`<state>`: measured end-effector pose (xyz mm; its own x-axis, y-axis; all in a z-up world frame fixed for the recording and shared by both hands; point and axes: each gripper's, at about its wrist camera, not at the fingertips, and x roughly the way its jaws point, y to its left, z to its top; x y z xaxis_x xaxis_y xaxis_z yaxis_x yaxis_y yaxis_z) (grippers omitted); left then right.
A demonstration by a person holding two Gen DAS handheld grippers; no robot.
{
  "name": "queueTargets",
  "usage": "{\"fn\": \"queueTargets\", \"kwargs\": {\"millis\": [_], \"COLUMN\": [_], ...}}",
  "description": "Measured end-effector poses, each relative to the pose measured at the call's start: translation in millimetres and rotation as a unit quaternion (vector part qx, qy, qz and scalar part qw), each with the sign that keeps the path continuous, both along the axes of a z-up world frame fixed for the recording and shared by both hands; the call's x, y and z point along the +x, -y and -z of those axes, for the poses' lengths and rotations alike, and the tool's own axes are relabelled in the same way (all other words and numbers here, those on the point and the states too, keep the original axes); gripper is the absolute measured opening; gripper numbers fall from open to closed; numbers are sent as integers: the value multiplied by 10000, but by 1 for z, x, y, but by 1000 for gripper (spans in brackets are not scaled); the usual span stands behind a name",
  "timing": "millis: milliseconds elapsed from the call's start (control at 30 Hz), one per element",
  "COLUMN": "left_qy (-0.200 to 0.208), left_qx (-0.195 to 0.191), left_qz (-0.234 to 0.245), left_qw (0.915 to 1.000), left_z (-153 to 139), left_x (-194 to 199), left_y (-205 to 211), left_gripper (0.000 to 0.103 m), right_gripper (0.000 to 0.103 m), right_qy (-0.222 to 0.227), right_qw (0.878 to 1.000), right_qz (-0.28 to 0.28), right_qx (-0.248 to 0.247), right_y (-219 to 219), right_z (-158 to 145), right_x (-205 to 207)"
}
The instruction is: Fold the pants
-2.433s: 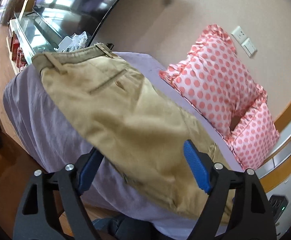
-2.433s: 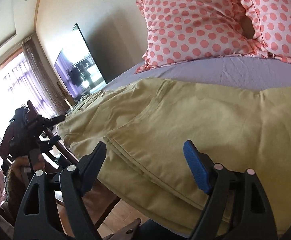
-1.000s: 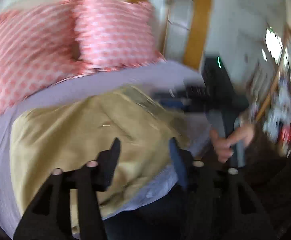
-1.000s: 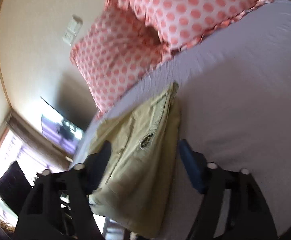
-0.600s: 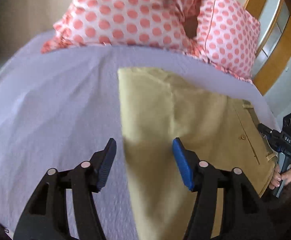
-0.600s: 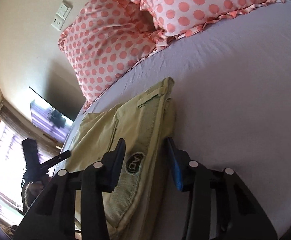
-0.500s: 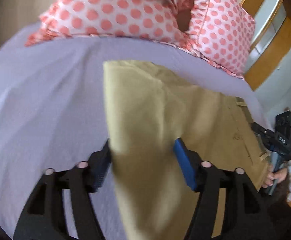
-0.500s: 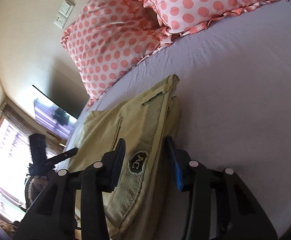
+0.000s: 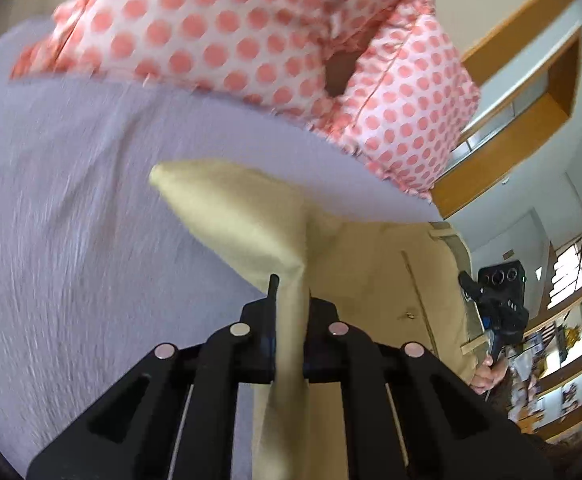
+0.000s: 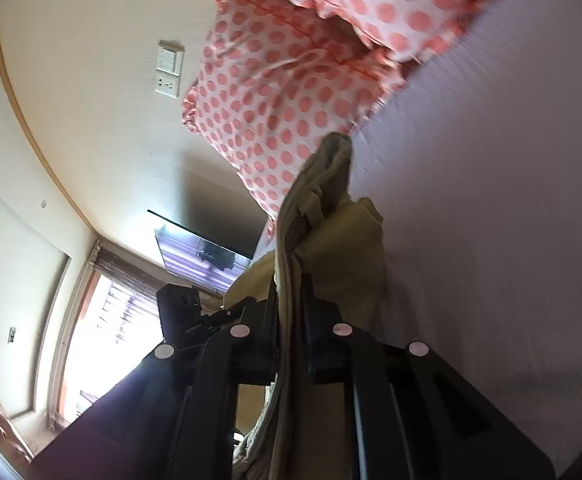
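Where half a second ago both pairs of fingers stood open around the cloth, they are now closed on it: the left gripper (image 9: 289, 304) pinches a fold of the khaki pants (image 9: 251, 216), and the right gripper (image 10: 289, 300) clamps the thick waistband end of the same pants (image 10: 331, 240). The fabric that lay flat on the bed a moment earlier now rises in a peak between the left fingers and stands in a bunched ridge ahead of the right ones. This suggests the grasp is made and a fold can begin, probably by carrying one end of the garment over the other.

The pants are a matte tan cotton twill, fairly stiff, holding a rounded crease where they are pinched. To the right of the left fingers the cloth spreads flat, showing a seam line and a small button. Between the right fingers the layers stack in several thicknesses, with a belt loop just beyond the tips.

Under the pants lies the lavender bed sheet (image 9: 71, 200), smooth with a fine weave, blurred by camera motion. Beyond the fingers of both grippers are two plump pillows (image 9: 251, 40) in white with coral polka dots and ruffled edges. In the left view, the other gripper's black camera body appears far to the right of the fingers.
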<state>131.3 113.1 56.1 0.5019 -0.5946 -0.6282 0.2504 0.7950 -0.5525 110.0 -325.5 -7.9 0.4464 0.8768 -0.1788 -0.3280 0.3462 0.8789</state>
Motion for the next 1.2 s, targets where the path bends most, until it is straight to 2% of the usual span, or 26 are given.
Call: {"fn": "queueTargets", "kwargs": {"millis": [100, 200, 267, 333, 367, 400, 467, 500, 533, 567, 600, 633, 667, 700, 767, 833, 867, 900, 967, 1033, 1067, 1100, 1133, 1200], "left_qy": [418, 713, 514, 23, -88, -69, 184, 278, 454, 606, 707, 836, 863, 788, 453, -13, -185, -39, 47, 255, 374, 532, 621, 704], "left_qx": [322, 1068, 1418, 1720, 1883, 1953, 2066, 2122, 2082, 1931, 1782, 1515, 1300, 1186, 1101, 1319, 1415, 1491, 1902, 1873, 1858, 1940, 2044, 2272], "left_qz": [-129, -430, -593, -786, -828, -830, -891, -941, -999, -1007, -983, -876, -720, -564, -344, -346, -358, -423, -552, -520, -523, -611, -711, -954], "left_qw": [9985, 9908, 9868, 9820, 9786, 9772, 9742, 9723, 9719, 9741, 9765, 9810, 9851, 9882, 9923, 9907, 9891, 9879, 9802, 9806, 9805, 9777, 9743, 9666], "left_z": [-26, -34, -19, 9, 18, 22, 14, 9, -1, -10, -16, -22, -25, -23, -8, 16, 25, 26, 18, 6, 0, -4, -5, 0], "left_x": [19, 60, 86, 111, 116, 115, 100, 94, 81, 70, 62, 50, 42, 41, 46, 59, 65, 64, 55, 29, 13, -11, -27, -64], "left_y": [13, 33, 41, 47, 49, 50, 47, 45, 40, 37, 36, 36, 40, 45, 60, 73, 76, 78, 84, 84, 82, 79, 78, 75], "left_gripper": [7, 9, 11, 16, 21, 22, 22, 23, 24, 33, 41, 44, 52, 55, 63, 63, 62, 63, 64, 71, 81, 91, 94, 99], "right_gripper": [10, 10, 9, 10, 13, 15, 19, 20, 28, 47, 59, 74, 76, 77, 89, 90, 92, 92, 92, 93, 100, 102, 102, 102], "right_qy": [229, 275, 125, -214, -406, -584, -602, -478, -288, -86, 21, 117, 194, 184, -163, -582, -606, -567, -625, -180, 89, 364, 592, 720], "right_qw": [9995, 9977, 9944, 9871, 9810, 9741, 9705, 9657, 9647, 9683, 9719, 9756, 9782, 9786, 9762, 9699, 9699, 9672, 9606, 9547, 9493, 9425, 9342, 9193], "right_qz": [173, 528, 833, 1046, 1117, 1156, 1214, 1425, 1553, 1560, 1502, 1379, 1209, 1090, 846, 818, 817, 905, 981, 1152, 1233, 1329, 1469, 1666], "right_qx": [-149, -324, -636, -1196, -1535, -1851, -1993, -2118, -2106, -1947, -1809, -1702, -1678, -1736, -1988, -2219, -2212, -2304, -2523, -2737, -2891, -3043, -3196, -3493], "right_y": [-1, 5, 9, 7, 4, 1, 5, 11, 15, 17, 17, 13, 5, -3, -21, -30, -29, -29, -28, -28, -31, -35, -39, -48], "right_z": [-26, -36, -28, -9, -1, 7, 3, -9, -19, -30, -36, -42, -45, -44, -35, -20, -16, -19, -26, -42, -49, -55, -59, -54], "right_x": [25, 57, 77, 98, 105, 108, 103, 95, 87, 78, 75, 71, 69, 69, 79, 90, 92, 91, 82, 52, 34, 13, -12, -46]}}
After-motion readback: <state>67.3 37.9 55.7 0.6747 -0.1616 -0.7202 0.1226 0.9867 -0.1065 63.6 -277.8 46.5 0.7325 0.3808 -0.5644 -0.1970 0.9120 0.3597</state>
